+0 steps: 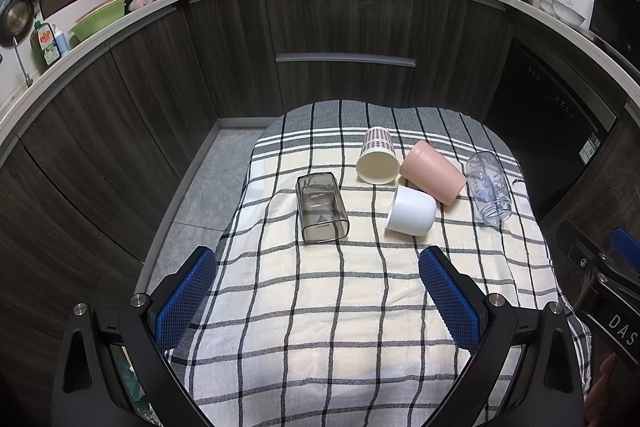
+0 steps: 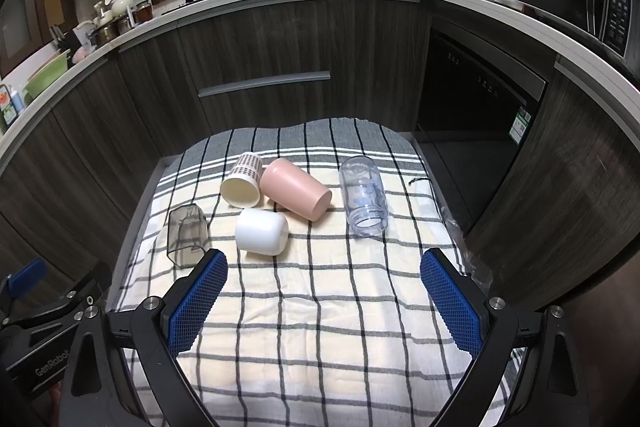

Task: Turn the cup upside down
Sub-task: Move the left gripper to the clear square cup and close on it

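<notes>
While both tongs hang released over the near edge of the worktop (image 1: pixel 320 307), five vessels lie on their sides on its checked cloth (image 2: pixel 320 307). Left tongs (image 1: pixel 318 291): blue pads spread, nothing between. Right tongs (image 2: pixel 324 297): likewise spread and empty. Smoky square cup (image 1: pixel 322 207) toward the left edge, apart from the rest. White cup (image 1: pixel 411 211) mid-cloth, touching the pink cup (image 1: pixel 434 171) behind it; patterned cream cup (image 1: pixel 378 157) beside the pink one, mouth facing the near edge. Clear bottle (image 2: pixel 363 195) toward the right edge.
</notes>
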The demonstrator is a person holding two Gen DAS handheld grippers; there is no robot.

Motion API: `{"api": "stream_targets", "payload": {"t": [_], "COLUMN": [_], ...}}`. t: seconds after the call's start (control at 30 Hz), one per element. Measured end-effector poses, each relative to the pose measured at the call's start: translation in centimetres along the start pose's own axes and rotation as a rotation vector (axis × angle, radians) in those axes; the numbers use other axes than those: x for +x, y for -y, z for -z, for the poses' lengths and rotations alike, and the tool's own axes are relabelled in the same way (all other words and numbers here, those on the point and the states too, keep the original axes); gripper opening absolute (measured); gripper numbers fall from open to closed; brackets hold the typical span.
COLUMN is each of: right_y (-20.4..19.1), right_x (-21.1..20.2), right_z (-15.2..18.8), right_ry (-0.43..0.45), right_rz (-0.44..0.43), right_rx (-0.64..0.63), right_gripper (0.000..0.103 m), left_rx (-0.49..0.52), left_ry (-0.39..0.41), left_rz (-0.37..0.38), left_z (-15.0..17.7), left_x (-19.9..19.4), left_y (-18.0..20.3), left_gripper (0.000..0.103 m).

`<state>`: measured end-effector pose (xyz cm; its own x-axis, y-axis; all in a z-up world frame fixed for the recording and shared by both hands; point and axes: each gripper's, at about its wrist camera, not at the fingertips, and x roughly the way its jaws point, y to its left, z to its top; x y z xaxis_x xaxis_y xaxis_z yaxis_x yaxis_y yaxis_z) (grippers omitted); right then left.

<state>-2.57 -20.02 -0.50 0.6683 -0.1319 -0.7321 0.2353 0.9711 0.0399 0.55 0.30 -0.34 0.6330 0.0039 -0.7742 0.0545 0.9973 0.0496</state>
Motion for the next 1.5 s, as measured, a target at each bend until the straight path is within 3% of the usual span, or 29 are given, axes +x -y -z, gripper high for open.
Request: {"api": "stream_targets", "payload": {"t": [0.43,1.07,1.5], "right_y": [-0.9,-2.0,-3.8], "right_x": [4.2,13.7,18.5], "right_z": [-1.3,-2.6,-1.9], "right_ry": [-0.006,-0.003,-0.05], "right_rz": [0.013,0.043,0.02], "right_rx": [-0.012,-0.044,-0.073], "right_gripper": [0.097,0.097,0.097], "left_rx": [-0.014,-0.054,-0.078], "left_ry": [-0.004,-0.097,-0.168], "left_rz": [-0.007,-0.029,-0.06], "left_z": [-2.1,-3.2,-2.5], "left_x": [5.2,18.3,25.8], "left_y": [0.0,0.9,0.3], "left_gripper": [0.103,0.103,0.092]}}
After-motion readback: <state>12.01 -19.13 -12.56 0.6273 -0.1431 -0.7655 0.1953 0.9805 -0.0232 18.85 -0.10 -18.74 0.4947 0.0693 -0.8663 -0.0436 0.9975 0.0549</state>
